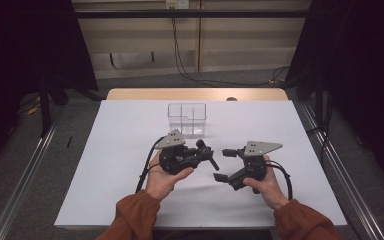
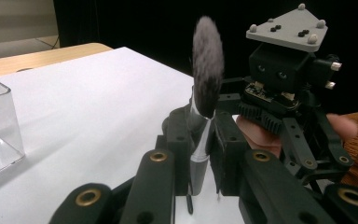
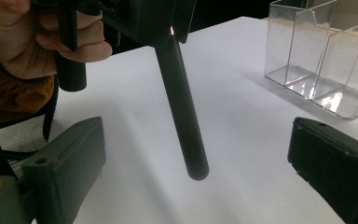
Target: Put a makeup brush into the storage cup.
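Two grippers sit in my hands over the white table (image 1: 130, 190), which is smooth and matte. My left gripper (image 1: 207, 152) is clamped on a makeup brush (image 2: 207, 70): its black, hard-edged jaws pinch the silvery metal ferrule, and the soft, fluffy oval head of dark grey bristles stands up above them in the left gripper view. In the right gripper view the brush's handle (image 3: 182, 107) hangs down below that grip as a smooth, glossy black rod with a rounded end, tilted, its tip in the air above the table.

My right gripper (image 1: 224, 164) has its jaws spread wide apart, nothing pressed between them; the blocky black pads (image 3: 331, 154) flank the handle's tip on either side without touching it. Each gripper carries a flat grey three-cornered plate (image 1: 262, 148) on top.

Beyond both grippers, near the far edge of the table, stands a clear plastic organiser (image 1: 187, 119), boxy, thin-walled and glossy, split into compartments by see-through dividers. It is well apart from the brush.
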